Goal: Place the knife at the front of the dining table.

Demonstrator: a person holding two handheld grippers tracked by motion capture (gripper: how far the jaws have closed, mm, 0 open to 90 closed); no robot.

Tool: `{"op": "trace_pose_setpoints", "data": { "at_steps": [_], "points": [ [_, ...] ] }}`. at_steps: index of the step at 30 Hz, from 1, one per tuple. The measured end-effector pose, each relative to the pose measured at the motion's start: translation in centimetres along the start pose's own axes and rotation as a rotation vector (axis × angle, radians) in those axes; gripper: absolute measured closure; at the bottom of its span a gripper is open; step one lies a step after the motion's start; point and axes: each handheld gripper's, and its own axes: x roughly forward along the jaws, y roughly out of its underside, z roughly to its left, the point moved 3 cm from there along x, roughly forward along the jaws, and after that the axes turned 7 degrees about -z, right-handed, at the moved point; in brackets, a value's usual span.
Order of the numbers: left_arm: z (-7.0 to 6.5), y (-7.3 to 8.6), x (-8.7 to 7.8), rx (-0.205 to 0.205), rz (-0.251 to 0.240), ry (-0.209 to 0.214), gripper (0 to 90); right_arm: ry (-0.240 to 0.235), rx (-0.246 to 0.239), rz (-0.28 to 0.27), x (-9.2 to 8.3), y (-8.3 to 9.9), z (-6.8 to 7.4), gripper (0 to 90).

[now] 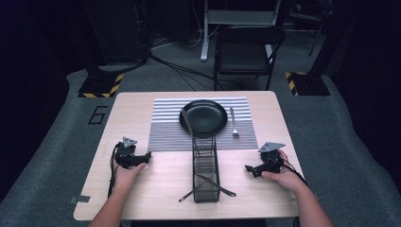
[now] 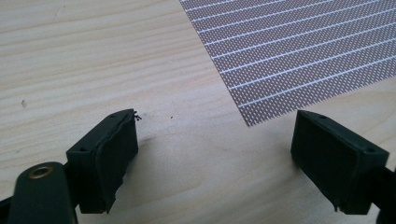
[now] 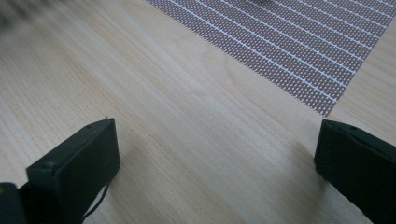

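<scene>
Pale wood tabletop (image 1: 156,189) carries a grey striped woven placemat (image 1: 165,127) with a round black plate (image 1: 204,117) and a silver metal fork (image 1: 233,124) on it. A black wire mesh cutlery basket (image 1: 206,170) stands between the hands, one dark utensil leaning out toward the plate, others lying across its near end. The left gripper (image 1: 142,158) and right gripper (image 1: 251,169) rest low, well apart from the basket, fingers (image 2: 109,154) spread wide and empty over bare wood just beside the placemat's corner.

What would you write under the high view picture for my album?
Two open grippers, left and right, rest beside a wire basket near a black plate and fork.
</scene>
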Motion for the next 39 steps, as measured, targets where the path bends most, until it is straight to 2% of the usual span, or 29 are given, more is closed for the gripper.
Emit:
{"op": "trace_pose_setpoints", "data": {
  "at_steps": [19, 22, 25, 29, 33, 37, 39],
  "points": [
    [0.1, 0.0, -0.1, -0.005, -0.017, 0.001, 22.2, 0.001, 0.002, -0.001, 0.0, 0.0, 0.0, 0.0],
    [0.2, 0.0, -0.2, -0.015, -0.014, 0.008, 23.5, 0.001, 0.002, -0.001, 0.0, 0.0, 0.0, 0.0],
    [0.2, -0.1, -0.4, -0.035, -0.015, 0.018, 28.4, 0.0, 0.001, -0.001, 0.0, 0.0, 0.0, 0.0],
    [0.1, -0.3, -0.8, -0.048, 0.005, 0.031, 30.6, 0.001, 0.002, -0.001, 0.0, 0.0, 0.0, 0.0],
    [-0.4, -1.0, -1.5, -0.048, -0.016, 0.042, 33.1, 0.0, 0.001, 0.0, 0.0, 0.0, 0.0, 0.0],
    [-1.5, -1.9, -2.4, -0.036, -0.006, 0.08, 35.3, -0.003, -0.001, 0.002, 0.0, 0.0, 0.0, 0.0],
    [-1.9, -2.2, -2.7, -0.026, -0.015, 0.086, 35.3, -0.002, 0.0, 0.002, 0.0, 0.0, 0.0, 0.0]
  ]
}}
